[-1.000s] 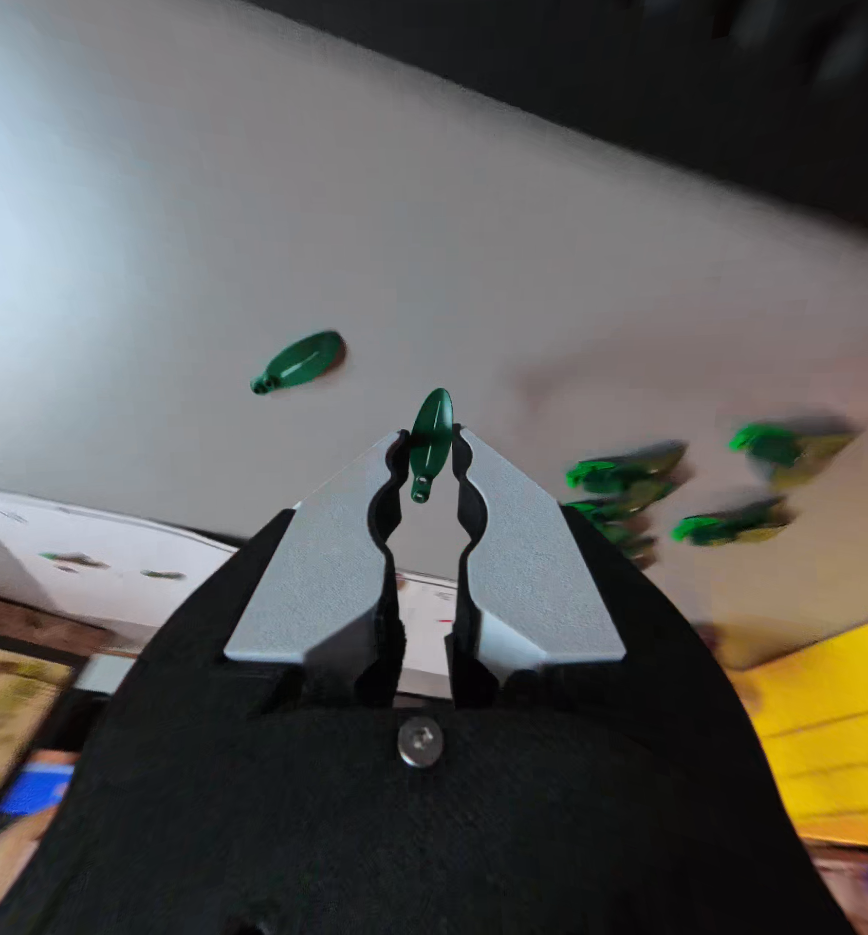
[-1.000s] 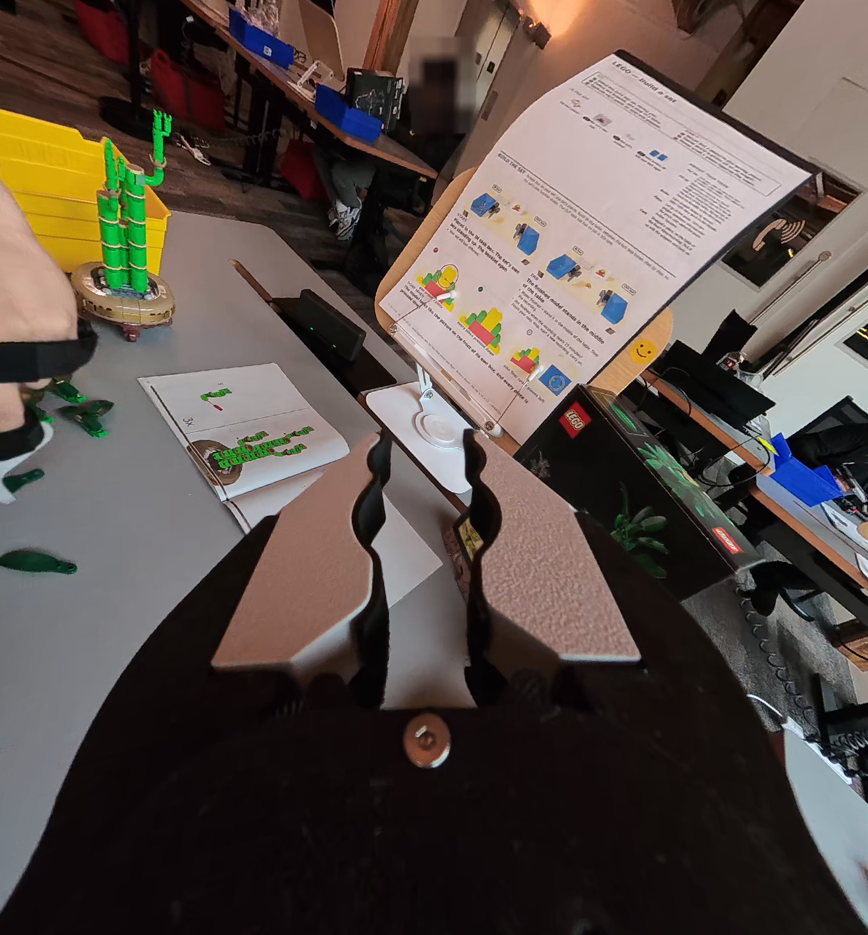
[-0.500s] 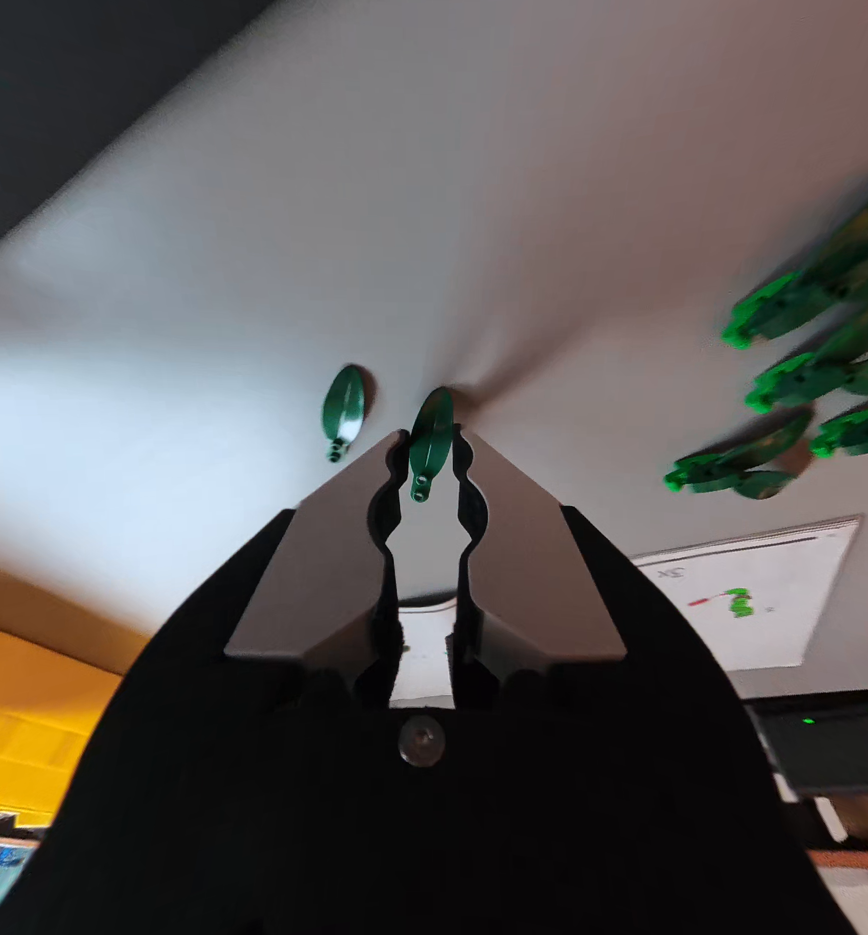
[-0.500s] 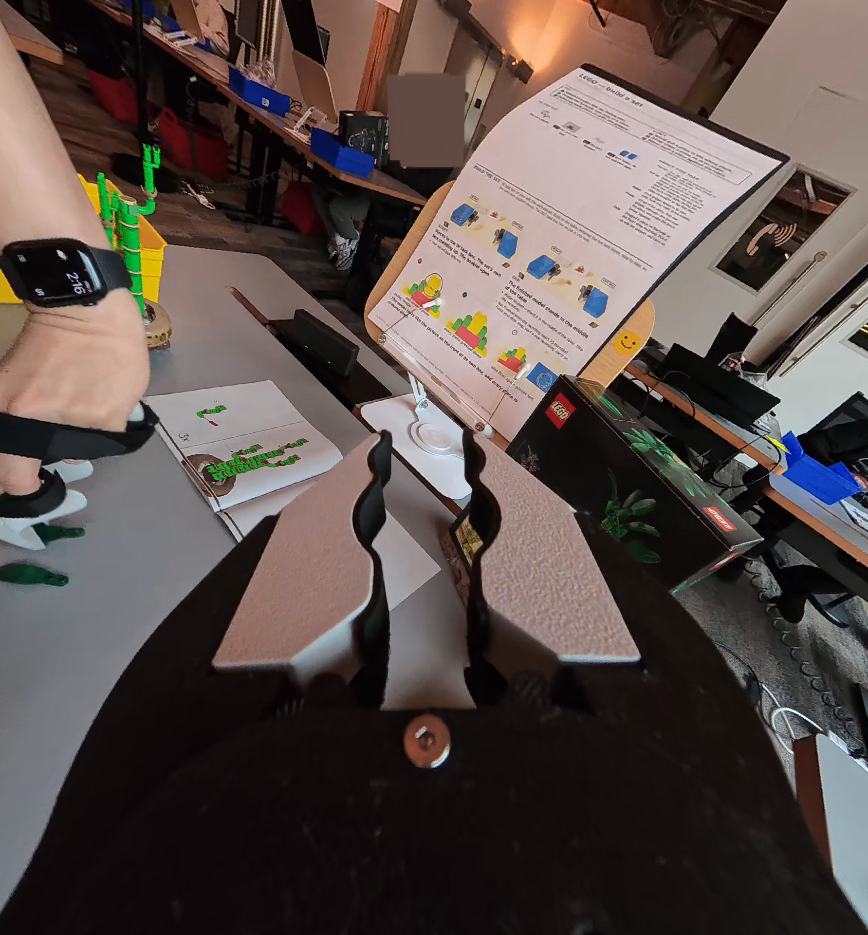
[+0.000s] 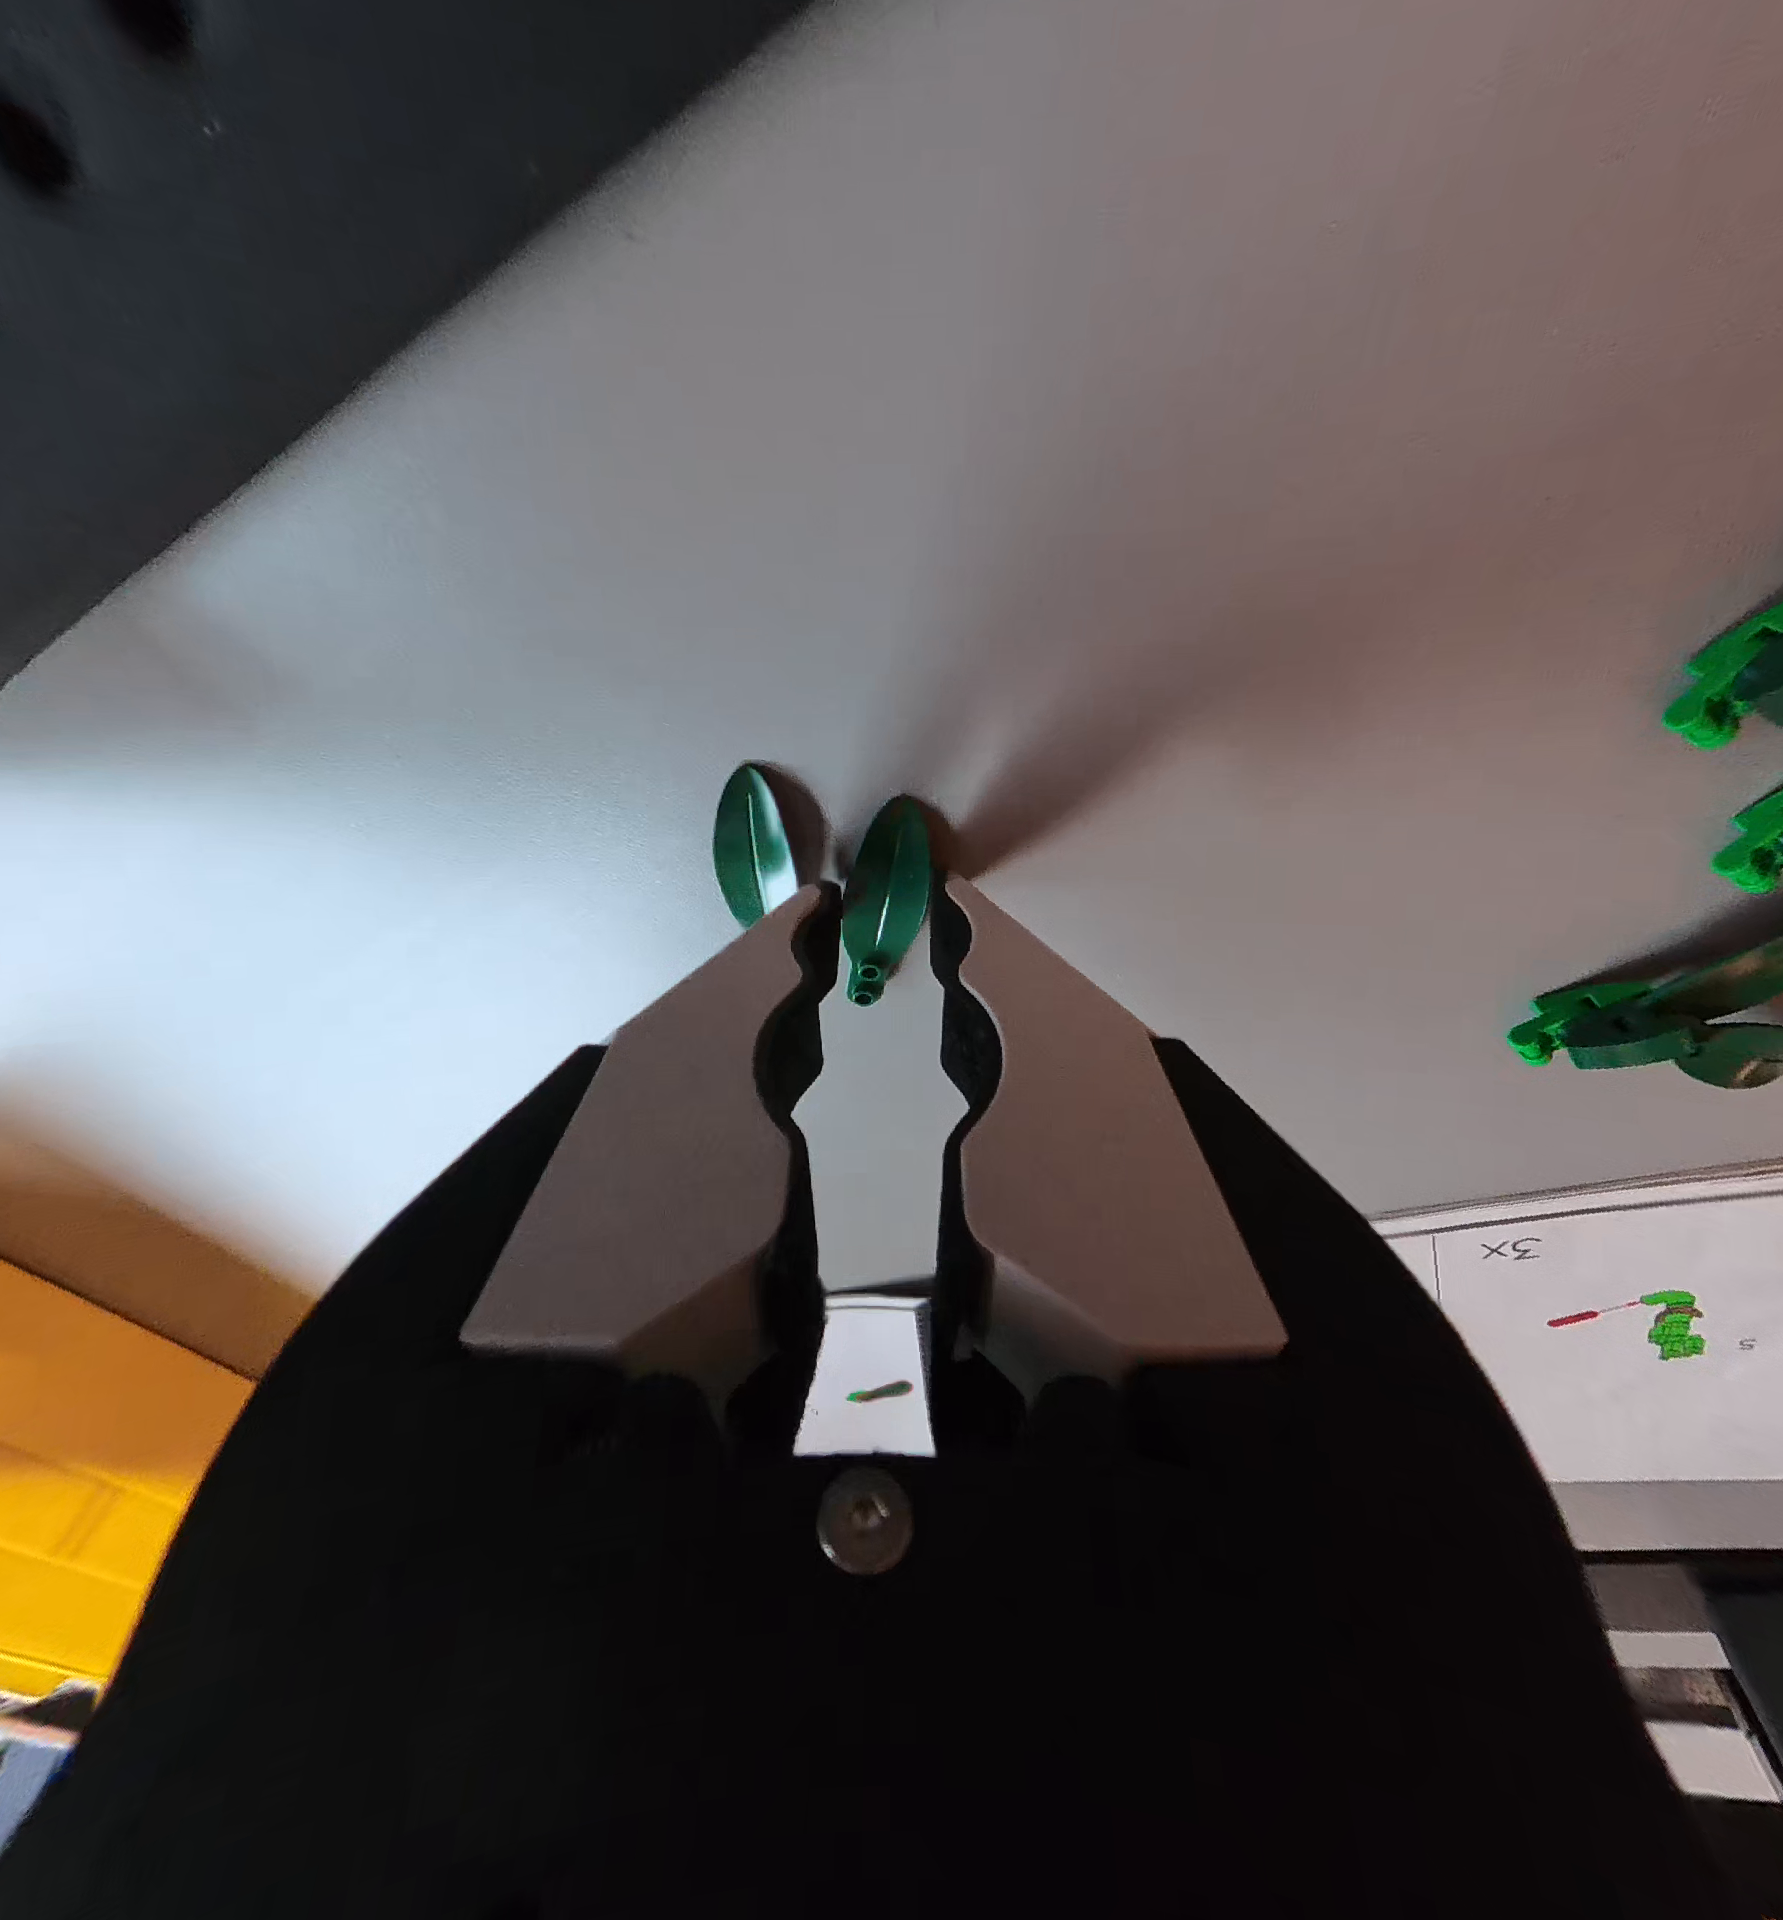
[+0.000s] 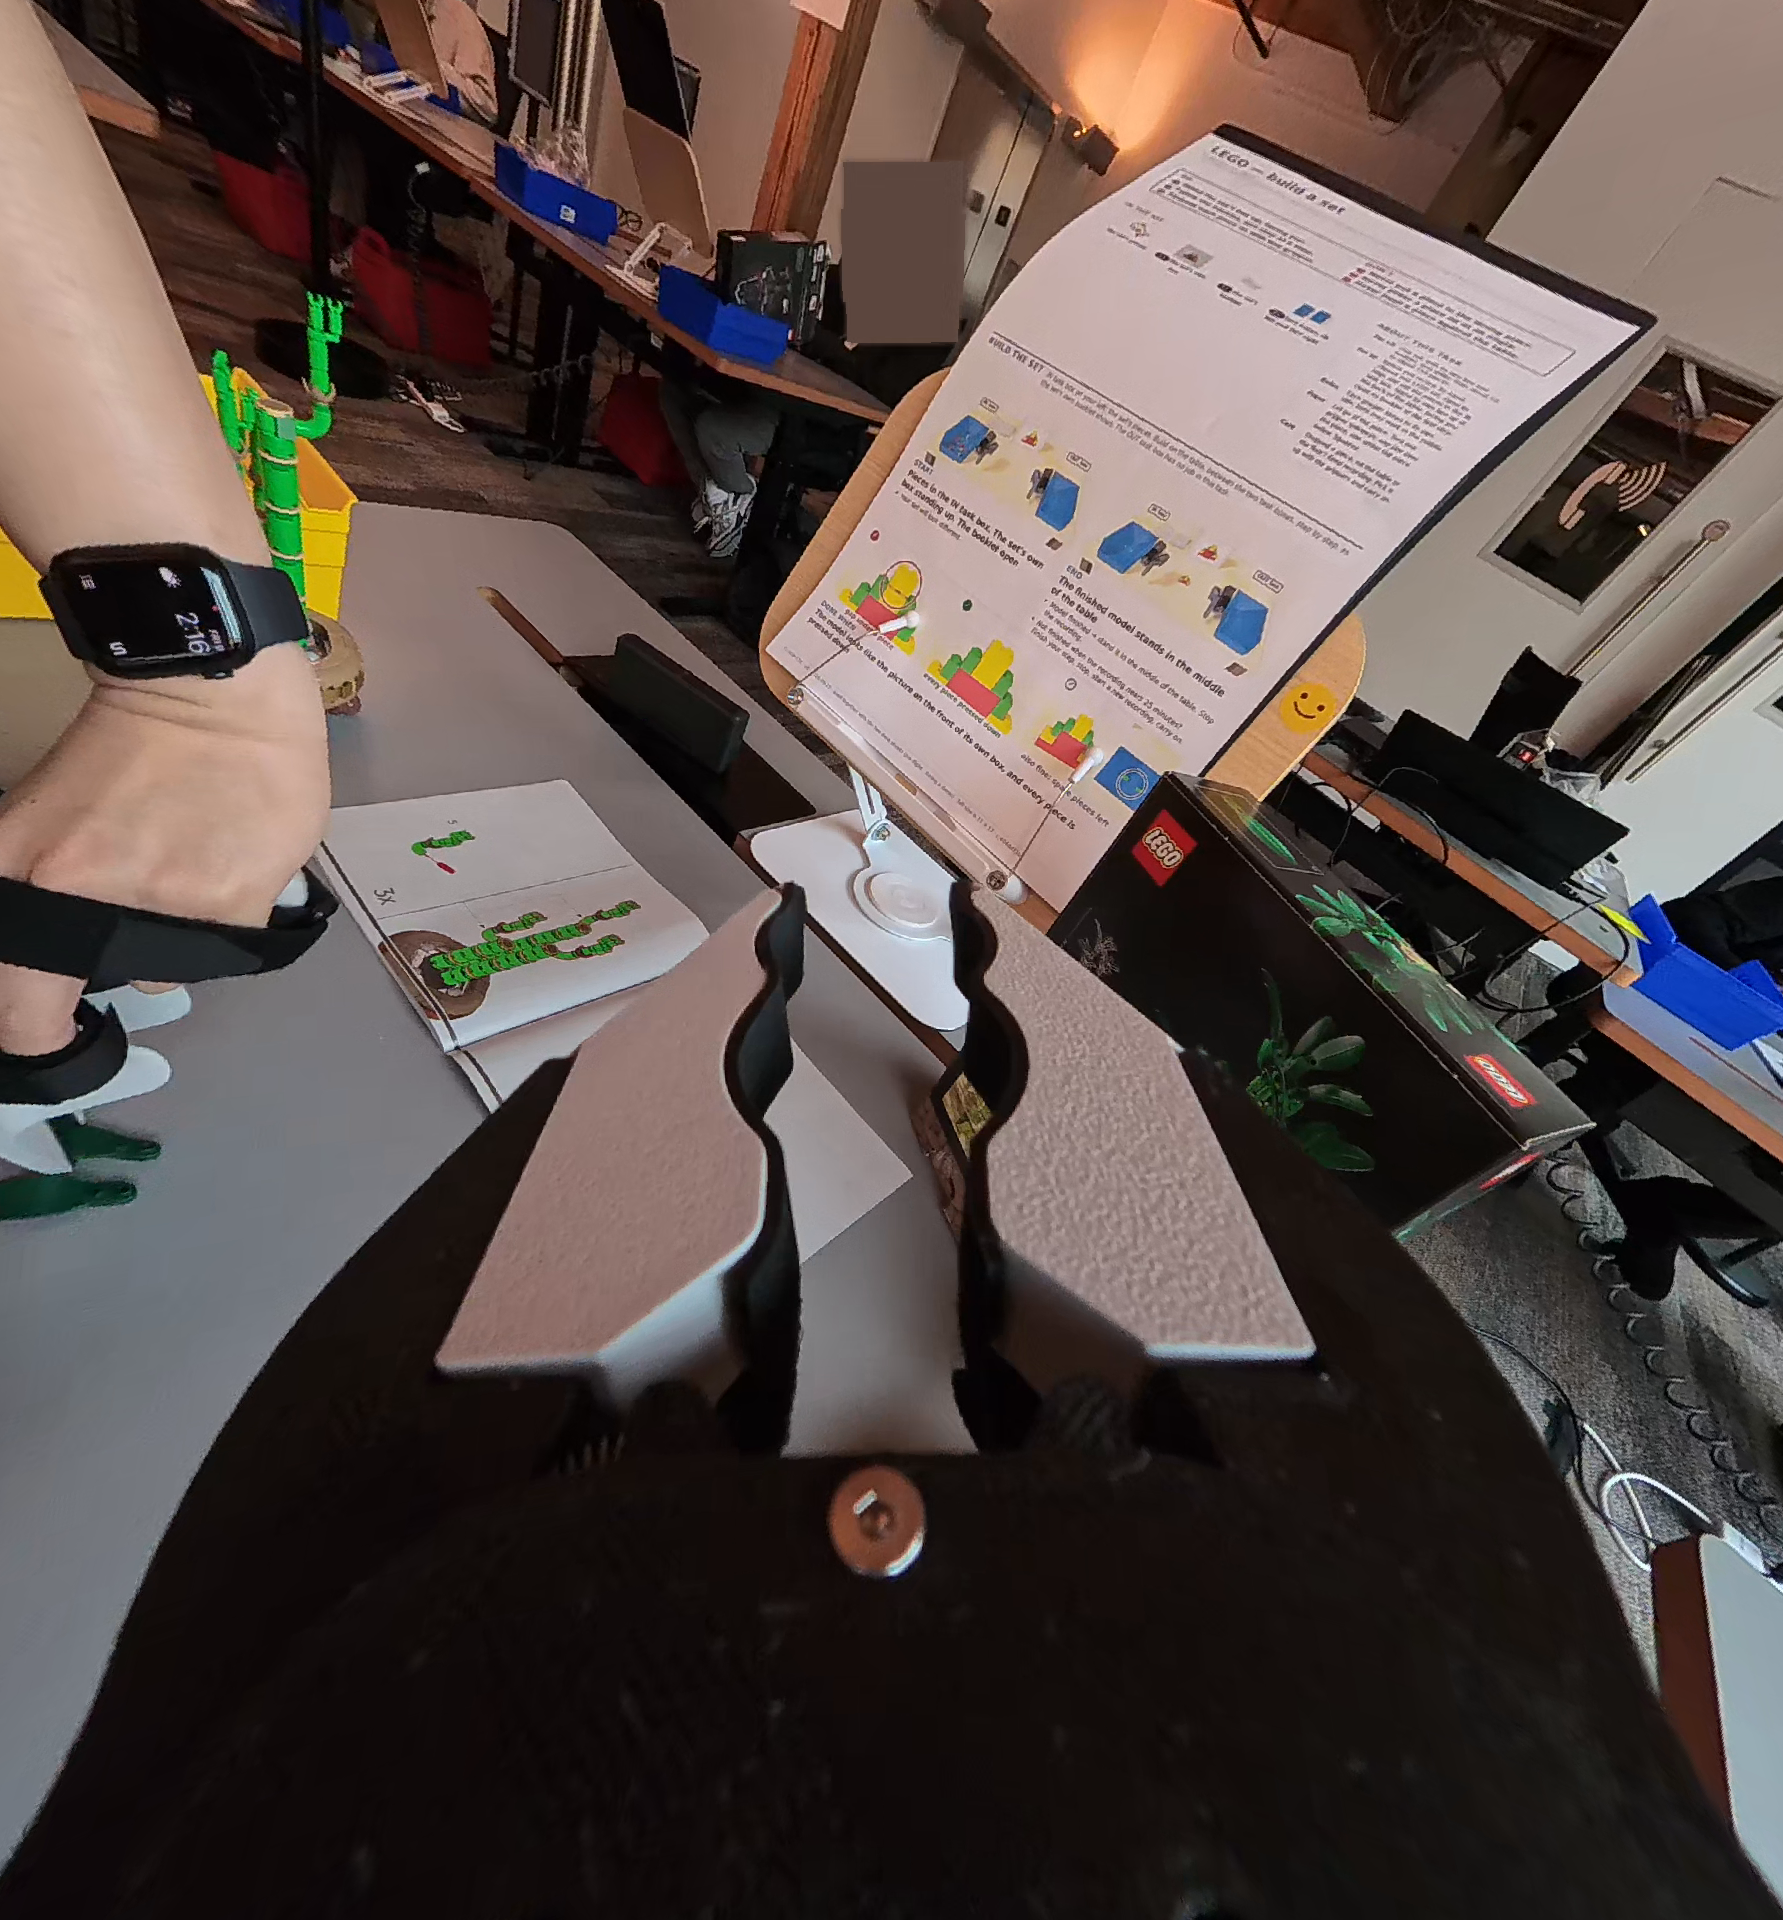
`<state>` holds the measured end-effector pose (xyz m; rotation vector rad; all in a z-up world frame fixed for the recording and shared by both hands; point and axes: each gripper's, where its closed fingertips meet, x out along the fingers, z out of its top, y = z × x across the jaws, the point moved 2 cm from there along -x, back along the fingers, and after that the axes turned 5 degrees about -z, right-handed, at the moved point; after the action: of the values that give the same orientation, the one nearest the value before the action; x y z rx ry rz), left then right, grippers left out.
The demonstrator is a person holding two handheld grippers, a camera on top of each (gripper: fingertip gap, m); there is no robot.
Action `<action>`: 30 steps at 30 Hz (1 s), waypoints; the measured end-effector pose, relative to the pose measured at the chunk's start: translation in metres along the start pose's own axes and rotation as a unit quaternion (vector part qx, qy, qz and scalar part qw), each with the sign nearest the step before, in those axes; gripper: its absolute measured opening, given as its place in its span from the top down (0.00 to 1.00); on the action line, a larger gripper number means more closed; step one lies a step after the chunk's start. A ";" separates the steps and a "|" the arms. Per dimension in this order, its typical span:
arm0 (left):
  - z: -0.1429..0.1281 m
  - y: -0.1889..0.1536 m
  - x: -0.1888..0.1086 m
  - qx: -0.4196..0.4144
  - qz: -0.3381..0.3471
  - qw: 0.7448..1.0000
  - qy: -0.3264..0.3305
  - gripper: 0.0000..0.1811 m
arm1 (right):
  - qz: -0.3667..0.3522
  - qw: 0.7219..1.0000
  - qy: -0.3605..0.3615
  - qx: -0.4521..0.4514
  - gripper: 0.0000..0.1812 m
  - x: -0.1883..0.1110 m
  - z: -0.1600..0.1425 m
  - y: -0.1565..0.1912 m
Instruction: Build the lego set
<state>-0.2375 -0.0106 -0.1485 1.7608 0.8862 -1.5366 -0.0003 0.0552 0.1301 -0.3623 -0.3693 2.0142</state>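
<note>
My left gripper (image 5: 887, 891) is shut on a dark green leaf piece (image 5: 889, 904), held by its edges with its tip at the grey table (image 5: 1074, 520). A second dark green leaf (image 5: 752, 842) lies just left of it. Three bright green stem assemblies (image 5: 1676, 1023) lie at the right. In the right wrist view the green stalk model (image 6: 279, 478) stands on a tan round base (image 6: 341, 665) at the far left. My right gripper (image 6: 876, 914) is open and empty, above the table's near right part. The hand (image 6: 139, 831) holding the left gripper shows at the left.
The open instruction booklet (image 6: 513, 904) lies mid-table and also shows in the left wrist view (image 5: 1635, 1340). A large sheet on a stand (image 6: 1178, 520) and the black set box (image 6: 1313, 987) stand at the right. A yellow bin (image 5: 56, 1455) is at the far side. The tips of one gripper are about 35 cm away from the tips of the other.
My left gripper has turned and come down with the leaf, close beside the loose leaf on the table. My right gripper has stayed open, its view shifting only slightly.
</note>
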 end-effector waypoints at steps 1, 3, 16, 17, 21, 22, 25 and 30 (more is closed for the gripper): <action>-0.001 0.000 0.000 0.004 0.007 1.000 0.002 0.91 | -0.001 1.000 0.000 -0.002 0.85 0.000 0.000 0.000; -0.002 0.001 0.000 0.004 0.013 1.000 0.009 0.88 | 0.000 1.000 -0.003 0.000 0.85 -0.001 0.001 0.000; -0.057 0.003 -0.067 -0.224 0.126 0.952 0.170 0.83 | 0.016 1.000 0.009 -0.012 0.85 0.005 0.000 0.008; -0.066 0.006 -0.082 -0.266 0.171 0.928 0.194 0.84 | 0.017 1.000 0.009 -0.013 0.85 0.005 0.001 0.009; -0.086 0.005 -0.161 -0.442 0.406 0.757 0.258 0.89 | 0.023 1.000 0.005 -0.013 0.85 0.007 0.003 0.012; -0.084 -0.002 -0.180 -0.487 0.459 0.697 0.258 0.89 | 0.025 1.000 0.005 -0.013 0.85 0.008 0.003 0.012; -0.066 -0.043 -0.232 -0.574 0.601 0.496 0.251 0.92 | 0.031 0.999 0.012 -0.016 0.85 0.013 0.003 0.017; 0.016 -0.142 -0.317 -0.559 0.752 0.215 0.275 0.97 | 0.045 0.997 0.042 -0.041 0.85 0.026 0.002 0.031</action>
<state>-0.3924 0.0318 0.1601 0.8209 -0.0380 1.0426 -0.0376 0.0647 0.1164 -0.5206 -0.3905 2.0674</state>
